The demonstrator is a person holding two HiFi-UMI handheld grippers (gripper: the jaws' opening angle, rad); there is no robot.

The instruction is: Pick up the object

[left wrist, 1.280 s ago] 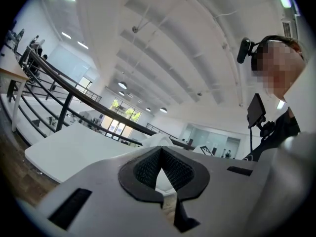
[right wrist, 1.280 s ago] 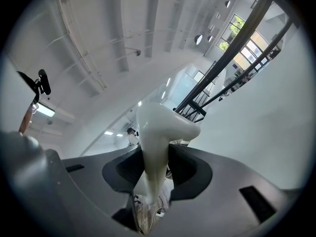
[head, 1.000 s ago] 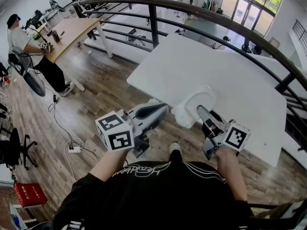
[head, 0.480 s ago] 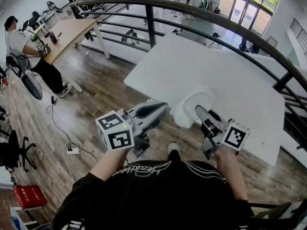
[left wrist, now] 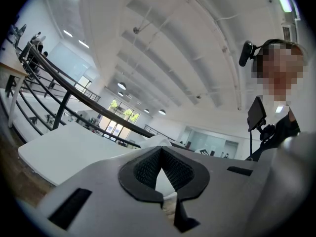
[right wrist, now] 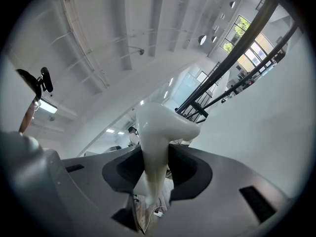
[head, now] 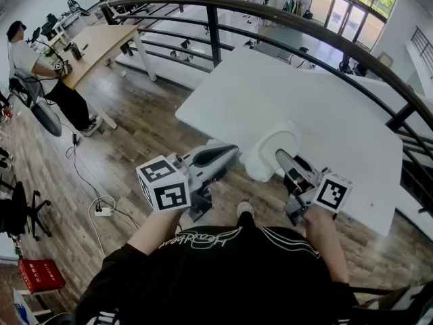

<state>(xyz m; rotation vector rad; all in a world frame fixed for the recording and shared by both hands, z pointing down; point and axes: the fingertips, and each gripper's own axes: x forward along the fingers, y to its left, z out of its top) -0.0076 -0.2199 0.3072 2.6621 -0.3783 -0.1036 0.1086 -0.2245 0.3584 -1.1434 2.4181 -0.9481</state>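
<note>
here right tool point(right wrist: 154, 174) clamps white object point(right wrist: 158, 127).

Head view: near end of white object point(head: 265, 156) hidden behind right tool point(head: 281, 158); both hands hidden behind the tools' marker cubes point(head: 162, 185); seated person point(head: 24, 53) and items on wooden desk point(head: 101, 42) too small to name. Right gripper view: object's lower stem lost between the pads point(right wrist: 123, 169); bottom unseen.
</note>
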